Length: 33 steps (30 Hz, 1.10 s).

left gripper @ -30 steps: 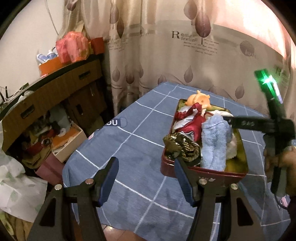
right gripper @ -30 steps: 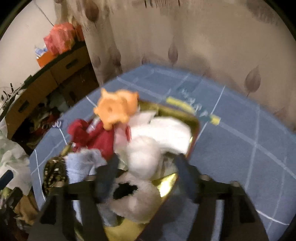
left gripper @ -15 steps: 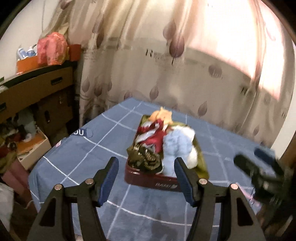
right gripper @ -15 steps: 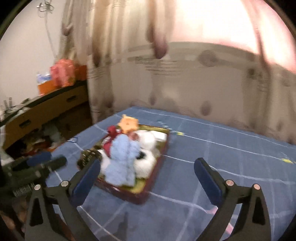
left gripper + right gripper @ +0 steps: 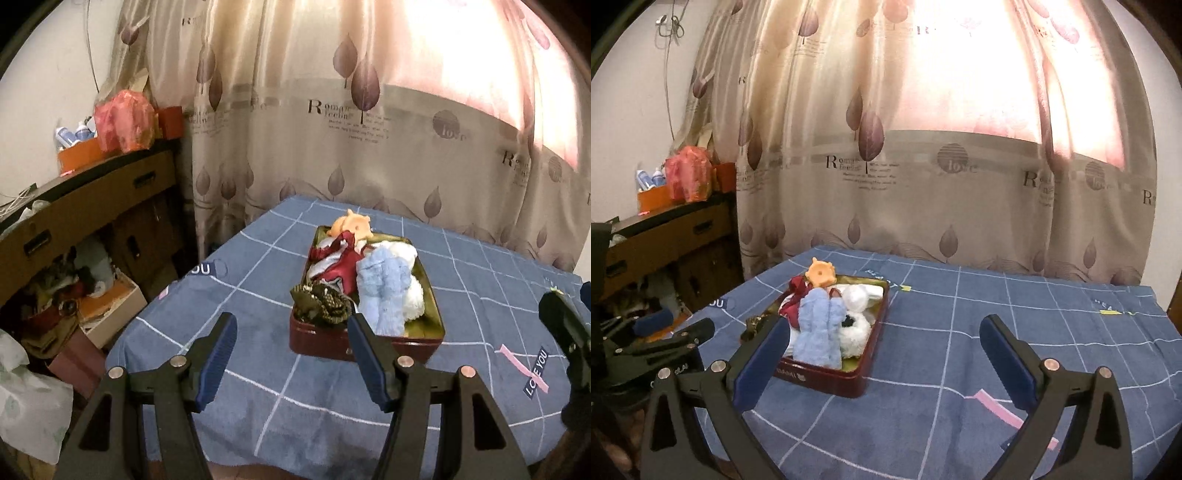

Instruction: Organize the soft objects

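Leaf-print curtain (image 5: 332, 122) behind, blue checked cloth over the bench (image 5: 258, 288), and on it a red tin (image 5: 369, 345) heaped with soft objects (image 5: 384, 291): blue fleece, white fluff, red cloth. Light, limp, squashy by the look; best pinched mid-bulk, not at loose edges. Left gripper (image 5: 291, 354) partly spread, right gripper (image 5: 882, 365) wide, both empty, short of the tin.

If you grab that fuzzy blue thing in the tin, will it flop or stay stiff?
The fuzzy blue thing will probably flop: it drapes limply over the other soft things in the tin. It looks fluffy like a sock or glove, so it is likely light and easy to pinch, not slippery. Lifting it might drag the white fluffy piece lying against it.
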### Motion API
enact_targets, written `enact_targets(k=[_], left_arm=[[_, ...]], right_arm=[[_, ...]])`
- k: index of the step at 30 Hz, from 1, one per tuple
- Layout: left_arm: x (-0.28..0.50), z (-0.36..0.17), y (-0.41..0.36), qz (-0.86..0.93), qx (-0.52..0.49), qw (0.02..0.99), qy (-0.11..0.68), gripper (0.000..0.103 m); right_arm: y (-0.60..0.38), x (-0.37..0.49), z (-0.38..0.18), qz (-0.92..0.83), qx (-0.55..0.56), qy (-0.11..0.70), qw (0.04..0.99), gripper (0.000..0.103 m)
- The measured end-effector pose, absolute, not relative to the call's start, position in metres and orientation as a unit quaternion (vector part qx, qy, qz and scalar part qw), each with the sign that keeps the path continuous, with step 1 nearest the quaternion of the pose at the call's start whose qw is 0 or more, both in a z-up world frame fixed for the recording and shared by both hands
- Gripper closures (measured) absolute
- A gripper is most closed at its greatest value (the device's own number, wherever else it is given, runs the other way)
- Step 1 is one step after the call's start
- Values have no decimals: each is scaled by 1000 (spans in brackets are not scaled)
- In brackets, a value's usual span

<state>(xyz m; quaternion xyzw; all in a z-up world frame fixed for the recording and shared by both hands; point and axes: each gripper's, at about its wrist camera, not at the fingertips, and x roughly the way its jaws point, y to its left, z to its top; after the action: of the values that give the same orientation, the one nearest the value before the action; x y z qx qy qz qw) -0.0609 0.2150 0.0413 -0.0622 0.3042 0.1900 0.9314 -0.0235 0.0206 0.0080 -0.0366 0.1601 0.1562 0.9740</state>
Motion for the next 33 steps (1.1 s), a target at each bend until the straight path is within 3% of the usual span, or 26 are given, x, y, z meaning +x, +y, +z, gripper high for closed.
enact_targets(k=[33], left_arm=[[-48,28,199,189,-23,917,351,39]], right_arm=[[23,-45,-8,171,-51,209,962,1]])
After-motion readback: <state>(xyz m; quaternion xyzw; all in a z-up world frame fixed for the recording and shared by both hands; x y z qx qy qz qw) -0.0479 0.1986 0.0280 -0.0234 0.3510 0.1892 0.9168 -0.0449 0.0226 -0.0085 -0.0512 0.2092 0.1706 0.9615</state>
